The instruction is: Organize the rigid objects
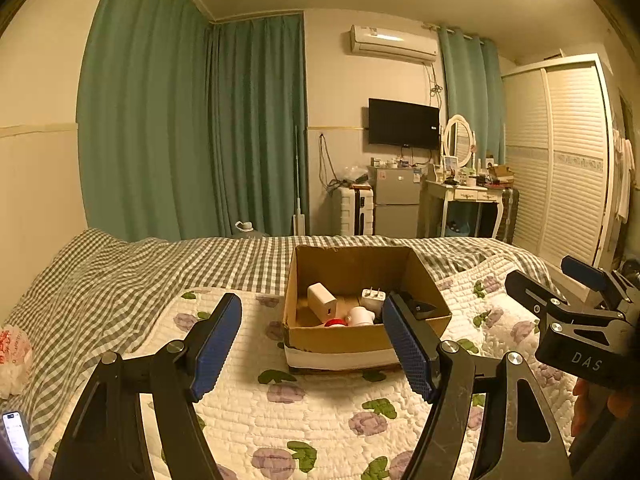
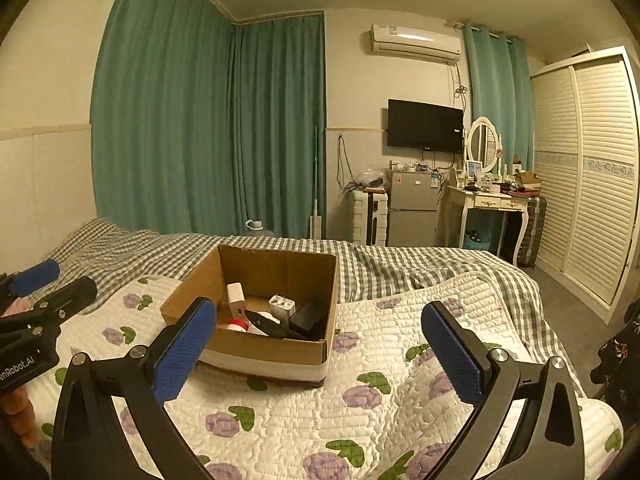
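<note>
An open cardboard box [image 1: 352, 340] [image 2: 272, 354] stands on the floral quilt on the bed. Inside lie a white power bank [image 1: 321, 302] [image 2: 236, 300], a white plug charger [image 1: 373, 297] [image 2: 281, 305], a white and red round item [image 1: 352, 317] [image 2: 240, 325], and black objects [image 1: 420, 307] [image 2: 308, 318]. My left gripper [image 1: 312, 344] is open and empty, held above the quilt just in front of the box. My right gripper [image 2: 320, 356] is open and empty, in front of and to the right of the box. Each gripper shows at the edge of the other's view, the right one [image 1: 576, 300] and the left one [image 2: 36, 300].
A checked sheet [image 1: 120, 280] covers the far part of the bed. A phone [image 1: 16, 436] and a white plastic bag [image 1: 12, 356] lie at the left. Beyond the bed stand a suitcase [image 2: 370, 216], small fridge [image 2: 412, 208], dressing table [image 2: 492, 200] and wardrobe [image 2: 592, 168].
</note>
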The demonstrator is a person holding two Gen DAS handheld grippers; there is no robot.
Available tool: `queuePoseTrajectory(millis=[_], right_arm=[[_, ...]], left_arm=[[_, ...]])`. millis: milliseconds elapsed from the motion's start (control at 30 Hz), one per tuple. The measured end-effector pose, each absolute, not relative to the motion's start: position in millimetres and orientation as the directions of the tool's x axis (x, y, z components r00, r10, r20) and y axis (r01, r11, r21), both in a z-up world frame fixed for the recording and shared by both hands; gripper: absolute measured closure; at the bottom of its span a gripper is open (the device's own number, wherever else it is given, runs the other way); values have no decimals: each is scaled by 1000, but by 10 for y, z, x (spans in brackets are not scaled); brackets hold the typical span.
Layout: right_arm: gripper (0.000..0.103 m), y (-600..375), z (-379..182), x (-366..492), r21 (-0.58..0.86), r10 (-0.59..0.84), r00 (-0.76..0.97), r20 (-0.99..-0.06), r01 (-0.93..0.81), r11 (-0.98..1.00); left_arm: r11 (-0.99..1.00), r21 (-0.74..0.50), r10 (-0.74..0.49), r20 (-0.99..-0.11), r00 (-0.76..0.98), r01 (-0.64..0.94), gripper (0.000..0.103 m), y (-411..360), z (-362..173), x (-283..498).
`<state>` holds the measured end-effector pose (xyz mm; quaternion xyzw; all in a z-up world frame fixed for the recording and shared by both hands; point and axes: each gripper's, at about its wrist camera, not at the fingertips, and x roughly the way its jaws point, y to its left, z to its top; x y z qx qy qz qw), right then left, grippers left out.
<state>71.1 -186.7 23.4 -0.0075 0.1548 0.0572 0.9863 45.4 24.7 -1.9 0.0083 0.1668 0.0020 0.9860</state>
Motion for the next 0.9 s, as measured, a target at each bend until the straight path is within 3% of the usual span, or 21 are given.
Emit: queuePoseTrajectory(millis=[900], right_arm=[[0,-1803,167,757,1,112,932,-343,-119,993]], left_arm=[[1000,8,10,-360,933,-8,27,259,-67,499]])
